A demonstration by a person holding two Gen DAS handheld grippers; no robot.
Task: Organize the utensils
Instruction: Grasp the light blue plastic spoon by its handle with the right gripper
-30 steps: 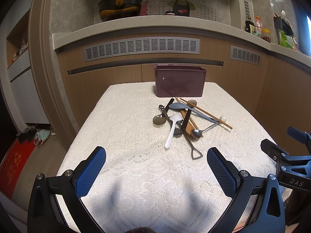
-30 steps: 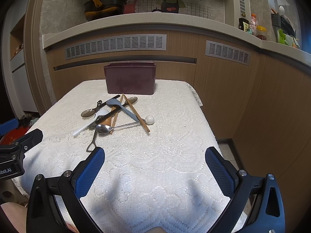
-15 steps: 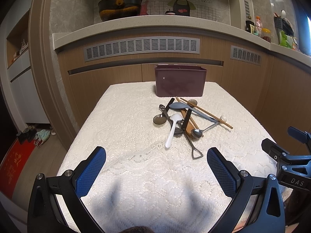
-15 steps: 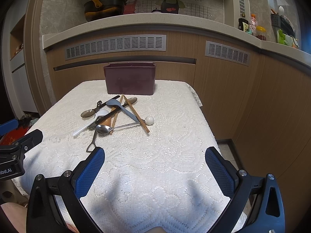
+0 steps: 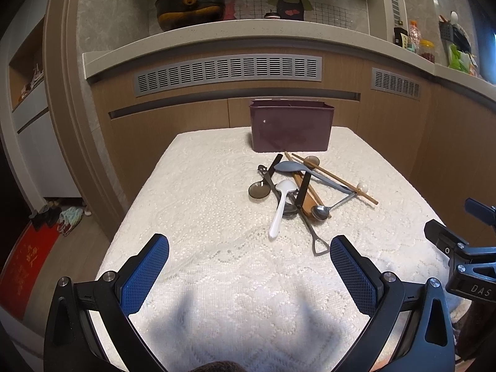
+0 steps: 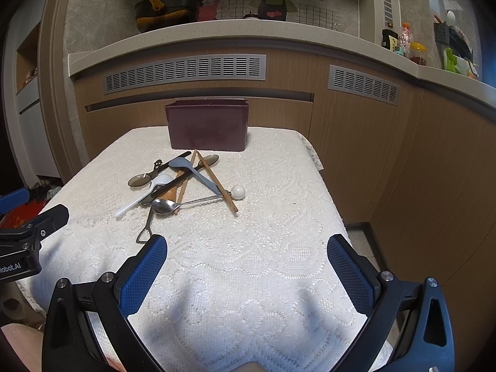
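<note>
Nearest the cameras, the left gripper (image 5: 249, 259) hangs over the near part of the worktop (image 5: 192, 204) with its jaws spread wide and nothing between the blue pads; the right gripper (image 6: 247, 257) does the same at the other side, jaws equally wide and empty. Both sit well short of the utensils, above the white lace cloth (image 6: 263, 248) that covers the worktop. Just beyond the left gripper's right pad lies the loop end of a grey metal handle (image 5: 319, 248), which runs back into the pile. The pile sits in the middle of the cloth: a white plastic spoon (image 5: 280, 206) angled toward the near side, a steel spoon (image 6: 166, 206) with its bowl near and its thin handle reaching to a white ball (image 6: 238, 192), a smoky translucent spoon (image 5: 259, 190) on the left, a blue-grey spoon (image 5: 290, 166) lying across the top, and 2 wooden chopsticks (image 6: 217, 181) crossing the heap with other dark and wooden pieces beneath. Behind the pile, near the far edge of the worktop, stands the dark purple utensil box (image 5: 291, 127), upright and apart from the heap. Farther back runs a wooden cabinet front with grey vents (image 5: 228, 73).
</note>
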